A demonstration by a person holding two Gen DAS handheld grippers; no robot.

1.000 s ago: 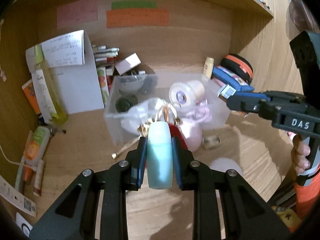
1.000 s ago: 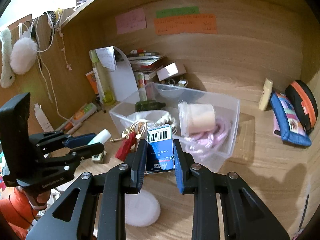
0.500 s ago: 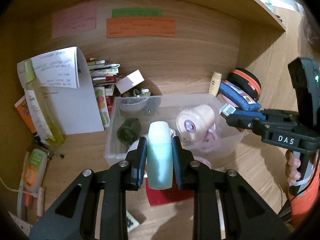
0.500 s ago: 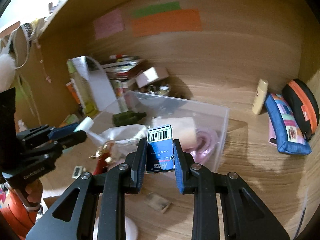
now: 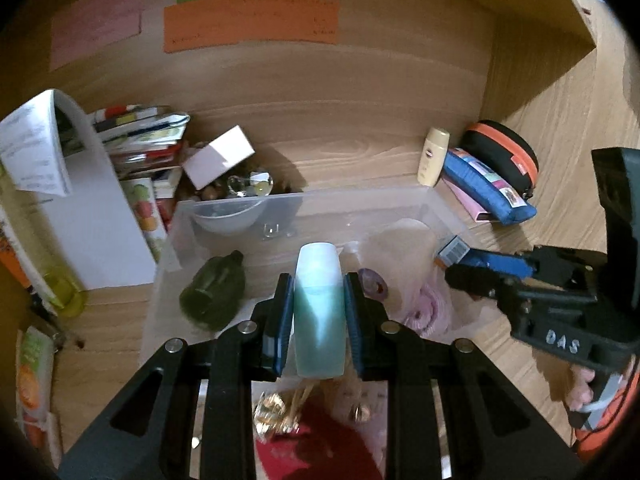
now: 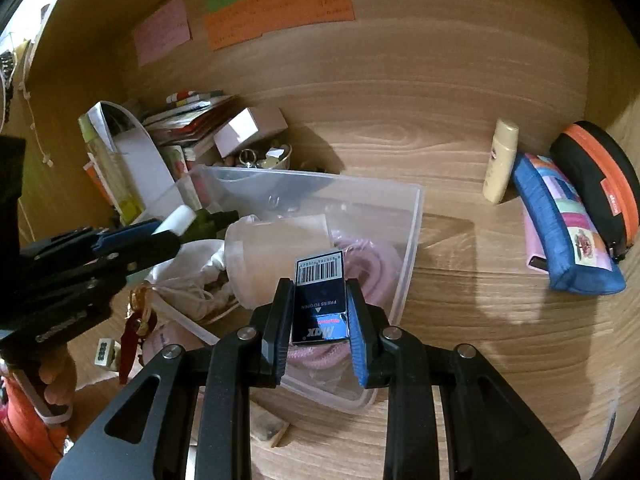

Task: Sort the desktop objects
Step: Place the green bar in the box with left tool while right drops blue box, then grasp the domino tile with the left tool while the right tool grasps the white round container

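A teal bottle (image 5: 319,312) is held clamped between the jaws of the left gripper (image 5: 319,300) above the clear bin (image 5: 360,202), which is now seen from closer and higher than half a second ago. Under the bottle, a dark green bottle (image 5: 212,294) and a pink cord (image 5: 430,306) are seen lying inside the bin. A blue box (image 6: 319,300), barcode end forward, is gripped tight in the jaws of the right gripper (image 6: 319,312), which has been carried forward over the bin's near right corner, where earlier it was held short of the rim. A blue pouch (image 6: 568,232) and a cream tube (image 6: 500,160) are seen on the table (image 6: 480,320) to the right, well apart from the bin.
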